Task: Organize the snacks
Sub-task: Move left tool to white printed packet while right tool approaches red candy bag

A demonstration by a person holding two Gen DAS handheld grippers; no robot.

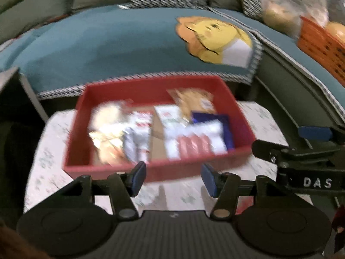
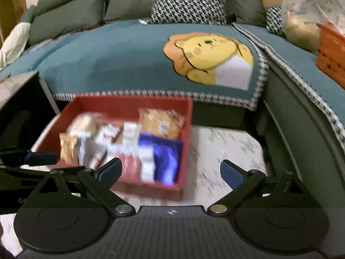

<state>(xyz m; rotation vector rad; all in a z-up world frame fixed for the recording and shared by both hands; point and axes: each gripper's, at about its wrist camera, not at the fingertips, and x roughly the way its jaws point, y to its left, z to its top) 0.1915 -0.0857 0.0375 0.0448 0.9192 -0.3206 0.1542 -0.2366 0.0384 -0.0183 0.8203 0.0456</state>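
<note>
I see a red tray [image 1: 120, 88] on my white desk [image 2: 226, 149] with faint green sprigs. Inside, a dark blue packet [image 2: 166, 157] and an orange-brown one [image 2: 161, 125]. Behind, a teal sofa cover [image 2: 112, 60] edged in houndstooth bears a yellow bear [image 2: 211, 54].

Dim indoor light; motion blur on snacks [image 1: 163, 133]; fisheye bending, dark corners both views

The left gripper [image 1: 173, 178] hangs over a pale patterned table [image 1: 254, 116], its blue pads apart with nothing between them. Just beyond sits a red tray [image 1: 146, 90] packed with snack packets, probably biscuits and a blue wrapper [image 1: 227, 127], though blur hides detail. The right gripper [image 1: 301, 151] shows at the right edge. Behind lies a teal sofa cover [image 1: 107, 49].
</note>
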